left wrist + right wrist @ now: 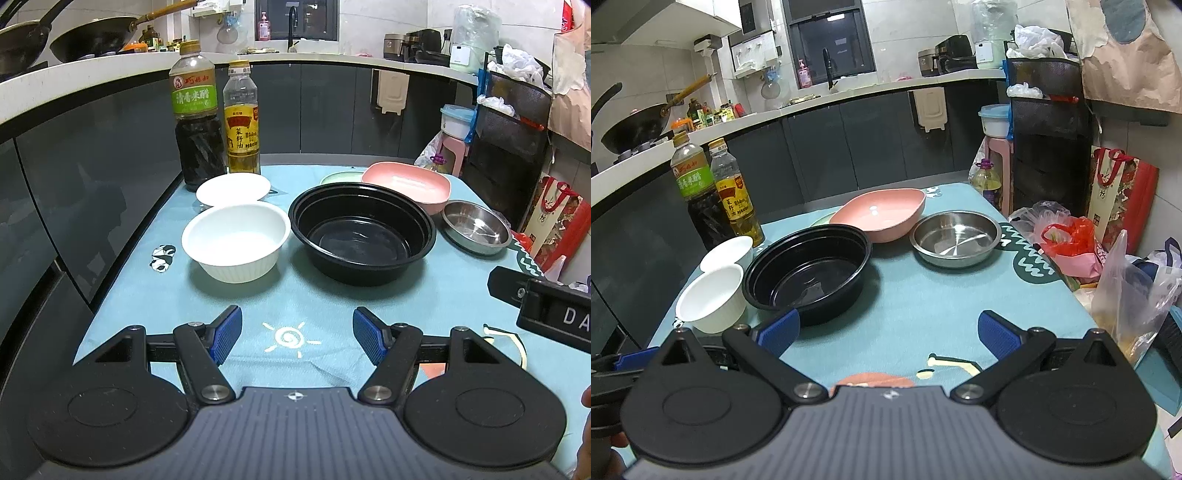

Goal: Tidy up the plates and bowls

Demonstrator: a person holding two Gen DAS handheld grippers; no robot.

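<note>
Both sets of jaws spread wide and empty: left gripper (297, 338) low over the near edge of the desk with the teal printed cloth (369, 306), right gripper (888, 332) just beside it, likewise above bare cloth. Ahead, a round white ribbed plastic bowl (236, 240) with a small white plate (233, 189) touching behind it. Just right of these, a large round black plastic bowl (362, 236). Behind that, a pink rounded-square bowl (408, 184) resting on a pale green plate (338, 178), mostly hidden. At far right, a shallow stainless steel bowl (956, 238), apart from the rest. At back left, a dark vinegar bottle with green label (197, 118) beside a yellow-labelled oil bottle (242, 122), upright.
</note>
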